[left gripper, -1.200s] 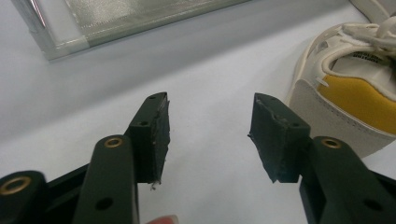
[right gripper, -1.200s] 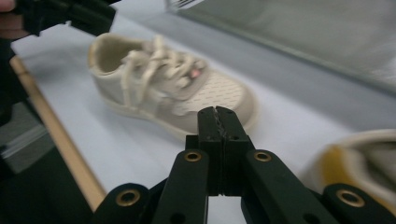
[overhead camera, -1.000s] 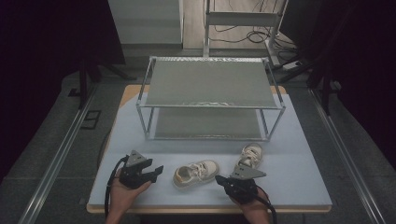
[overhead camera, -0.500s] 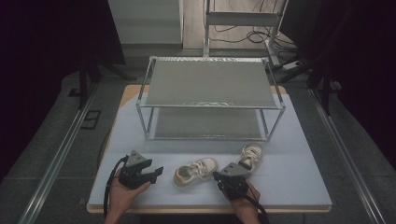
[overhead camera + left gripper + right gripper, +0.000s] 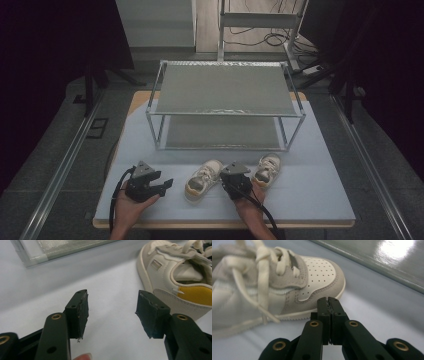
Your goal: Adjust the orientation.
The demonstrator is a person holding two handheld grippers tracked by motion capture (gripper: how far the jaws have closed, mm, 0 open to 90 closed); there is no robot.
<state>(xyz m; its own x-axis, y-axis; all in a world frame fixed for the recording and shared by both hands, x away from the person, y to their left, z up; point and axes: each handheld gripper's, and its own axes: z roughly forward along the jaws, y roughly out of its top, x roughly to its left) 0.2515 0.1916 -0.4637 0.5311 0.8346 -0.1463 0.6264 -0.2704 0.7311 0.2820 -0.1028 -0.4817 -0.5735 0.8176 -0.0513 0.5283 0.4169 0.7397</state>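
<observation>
While both rack [image 5: 225, 95] shelves sit bare, left gripper [image 5: 165, 184] jaws spread; right gripper [image 5: 328, 300] jaws pressed together

1. The right gripper [image 5: 329, 300] rises from the bottom edge, its two black jaws pressed flat together with nothing between them.
2. A child's sneaker [image 5: 287, 287] lies just beyond the jaw tips, to their left, close but not clearly touching them.
3. The sneaker's white perforated toe cap [image 5: 319, 272], edged in grey suede, is the part nearest the jaws.
4. Cream laces [image 5: 262, 277] run loosely across the sneaker, farther left of the jaws, and blur toward the picture's edge.
5. The sneaker rests on a pale blue table surface [image 5: 377, 307], which spreads right of the jaws.
6. A shiny metal shelf base [image 5: 387, 260] crosses the upper right corner, well beyond the jaws.
</observation>
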